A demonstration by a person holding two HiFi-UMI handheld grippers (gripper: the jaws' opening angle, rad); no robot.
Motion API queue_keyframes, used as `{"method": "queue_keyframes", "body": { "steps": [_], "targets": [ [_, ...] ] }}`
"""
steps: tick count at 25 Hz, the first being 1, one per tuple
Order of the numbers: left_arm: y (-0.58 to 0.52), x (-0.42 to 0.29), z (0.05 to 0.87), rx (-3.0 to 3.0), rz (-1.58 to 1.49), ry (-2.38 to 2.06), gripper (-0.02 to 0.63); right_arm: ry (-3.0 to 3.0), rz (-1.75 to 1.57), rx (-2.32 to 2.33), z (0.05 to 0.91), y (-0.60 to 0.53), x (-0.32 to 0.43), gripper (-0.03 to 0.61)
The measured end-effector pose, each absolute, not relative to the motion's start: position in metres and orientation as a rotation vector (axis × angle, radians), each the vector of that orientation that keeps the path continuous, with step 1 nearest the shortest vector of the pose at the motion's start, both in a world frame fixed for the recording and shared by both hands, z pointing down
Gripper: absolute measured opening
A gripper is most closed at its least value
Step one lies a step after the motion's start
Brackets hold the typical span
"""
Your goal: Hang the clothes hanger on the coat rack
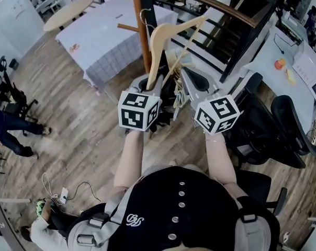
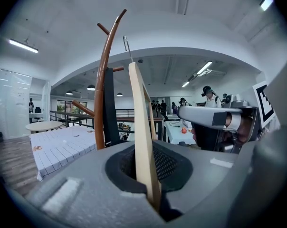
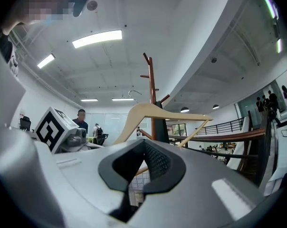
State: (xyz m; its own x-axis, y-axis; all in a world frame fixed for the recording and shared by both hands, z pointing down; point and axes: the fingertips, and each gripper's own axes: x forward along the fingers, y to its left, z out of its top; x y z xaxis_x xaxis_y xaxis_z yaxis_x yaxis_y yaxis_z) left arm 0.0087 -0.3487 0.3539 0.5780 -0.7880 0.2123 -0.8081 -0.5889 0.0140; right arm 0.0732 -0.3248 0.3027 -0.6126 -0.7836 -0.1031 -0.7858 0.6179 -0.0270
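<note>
found the left claw (image 2: pixel 155 201) pressed together on the lower end of one arm of the wooden hanger (image 2: pixel 139 127), pinching it edge-on. noted the hanger's long axis rising almost straight up out of that claw, with the wire hook (image 2: pixel 128 46) at the top, well above the pads. found the right claw (image 3: pixel 133 194), off to the left claw's right, narrowly parted with a slit open between its pads and nothing seen pinched. noted the hanger's lower bar (image 3: pixel 196 129) crossing just beyond it. located the coat rack (image 2: pixel 103 89) ahead of the left claw and just to its left, post upright, apart from the hanger. noted the short peg (image 2: pixel 103 29) and the curved top prong (image 2: pixel 116 25) near hook height, left of the hook and farther off. judged the hook not yet on any peg. judged the left claw the only one carrying. judged the coming move to turn on bringing the hook forward and leftward over a peg, then lowering. flagged risk of the hanger pivoting in its single-end pinch.
</note>
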Motion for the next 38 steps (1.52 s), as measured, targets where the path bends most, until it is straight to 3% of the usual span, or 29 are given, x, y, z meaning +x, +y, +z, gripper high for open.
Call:
{"method": "queue_keyframes", "body": {
  "steps": [38],
  "targets": [
    [-0.484, 0.008, 0.313, 2.758, 0.304, -1.353, 0.003, 2.715, -0.031, -1.225, 0.281, -0.458, 0.050, 0.000]
  ]
}}
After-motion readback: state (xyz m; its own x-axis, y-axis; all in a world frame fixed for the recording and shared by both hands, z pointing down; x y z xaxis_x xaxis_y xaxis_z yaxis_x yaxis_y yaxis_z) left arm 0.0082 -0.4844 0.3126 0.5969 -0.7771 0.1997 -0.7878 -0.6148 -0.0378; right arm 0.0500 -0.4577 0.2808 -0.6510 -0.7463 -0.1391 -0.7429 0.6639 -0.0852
